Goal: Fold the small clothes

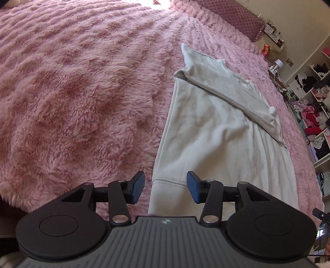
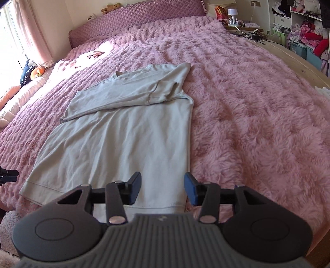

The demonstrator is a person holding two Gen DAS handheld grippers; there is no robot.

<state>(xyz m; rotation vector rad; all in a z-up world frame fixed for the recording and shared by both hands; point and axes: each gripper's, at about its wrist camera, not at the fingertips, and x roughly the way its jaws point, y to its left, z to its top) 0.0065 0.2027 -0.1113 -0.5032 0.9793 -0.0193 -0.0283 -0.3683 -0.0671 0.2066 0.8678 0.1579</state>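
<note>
A pale sweatshirt [image 2: 123,132] is spread flat on a fluffy pink blanket [image 2: 247,115] that covers the bed. In the right wrist view it fills the middle of the frame, with its ribbed hem at about 7 o'clock and its neckline at about 12 o'clock. Both sleeves are folded across the chest: one is laid slanting towards 9 o'clock, the other is doubled over on top of it near the right shoulder.

The right gripper [image 2: 163,190] is held above the hem's right corner. Its jaws are parted about halfway and nothing is gripped; the cloth is seen lying on the bed below the gap.

In the left wrist view the sweatshirt [image 1: 206,134] runs from 6 o'clock up towards 1 o'clock. The left gripper [image 1: 165,186] is held over the hem's left corner, likewise half open and empty.

A quilted headboard [image 2: 144,18] is seen at 12 o'clock in the right wrist view, a small lamp [image 2: 233,13] at 1 o'clock, and shelves [image 2: 305,26] crowded with clothes at 2 o'clock.
</note>
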